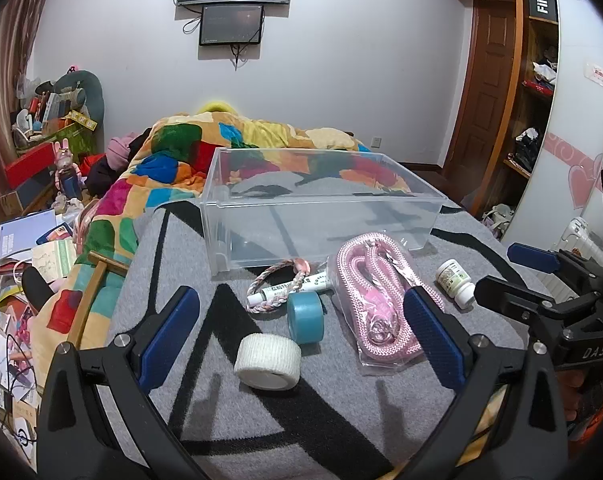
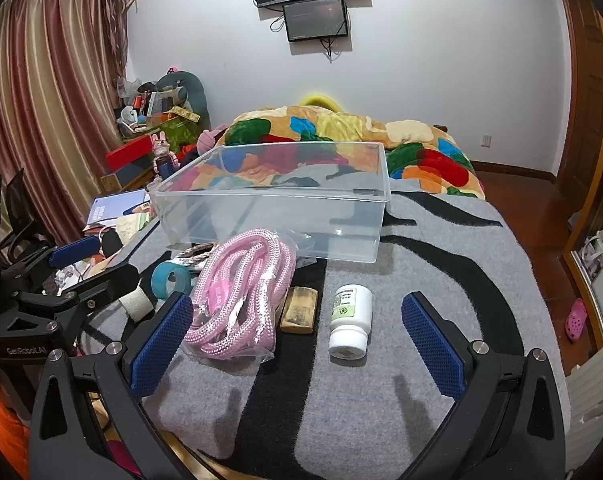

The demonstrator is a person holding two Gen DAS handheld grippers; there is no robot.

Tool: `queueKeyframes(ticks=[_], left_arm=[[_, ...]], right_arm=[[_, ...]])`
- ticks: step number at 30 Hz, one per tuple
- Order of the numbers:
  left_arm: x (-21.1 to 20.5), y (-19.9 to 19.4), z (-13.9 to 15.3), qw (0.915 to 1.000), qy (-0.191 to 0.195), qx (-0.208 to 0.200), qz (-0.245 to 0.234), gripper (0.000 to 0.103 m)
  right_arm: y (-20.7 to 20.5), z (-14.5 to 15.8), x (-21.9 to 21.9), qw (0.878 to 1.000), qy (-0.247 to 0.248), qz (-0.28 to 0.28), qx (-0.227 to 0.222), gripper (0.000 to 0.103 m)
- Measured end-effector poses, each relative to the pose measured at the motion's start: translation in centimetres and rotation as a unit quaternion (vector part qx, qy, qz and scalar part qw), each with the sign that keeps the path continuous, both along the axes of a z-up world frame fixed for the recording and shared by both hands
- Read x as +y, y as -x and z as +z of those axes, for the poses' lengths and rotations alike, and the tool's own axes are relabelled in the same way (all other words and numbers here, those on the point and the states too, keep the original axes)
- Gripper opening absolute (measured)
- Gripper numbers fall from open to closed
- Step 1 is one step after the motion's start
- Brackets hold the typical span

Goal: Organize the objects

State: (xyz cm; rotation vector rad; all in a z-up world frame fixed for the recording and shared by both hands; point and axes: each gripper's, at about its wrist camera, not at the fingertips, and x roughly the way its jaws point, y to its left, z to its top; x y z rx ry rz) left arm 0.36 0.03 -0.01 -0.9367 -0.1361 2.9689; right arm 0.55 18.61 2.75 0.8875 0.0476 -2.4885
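A clear plastic bin (image 1: 225,216) (image 2: 181,216) stands empty on a grey and black rug. In front of it lie a bagged pink rope (image 1: 375,292) (image 2: 241,300), a white pill bottle (image 1: 455,280) (image 2: 349,320), a blue tape roll (image 1: 305,316) (image 2: 171,280), a white tape roll (image 1: 269,360) (image 2: 135,304), a white tube (image 1: 293,288), a braided bracelet (image 1: 277,280) and a small tan block (image 2: 299,310). My left gripper (image 1: 301,328) is open above the tape rolls. My right gripper (image 2: 297,328) is open, with the bottle and block between its fingers.
A colourful quilt (image 1: 173,160) (image 2: 341,136) lies heaped behind the bin. Papers, boxes and toys (image 1: 33,216) clutter the floor to the left. A wooden stick (image 1: 89,296) lies at the rug's left edge. A door and shelves (image 1: 533,80) stand at right.
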Motion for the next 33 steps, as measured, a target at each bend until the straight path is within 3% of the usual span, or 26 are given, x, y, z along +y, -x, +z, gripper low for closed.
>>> queueKeyframes(ticks=[33], left_arm=[[-0.2,-0.17,0.07,1.0,-0.005,-0.001,0.002,0.103]], right_arm=[[-0.04,-0.09,-0.02,1.0,0.001,0.008,-0.003,0.103]])
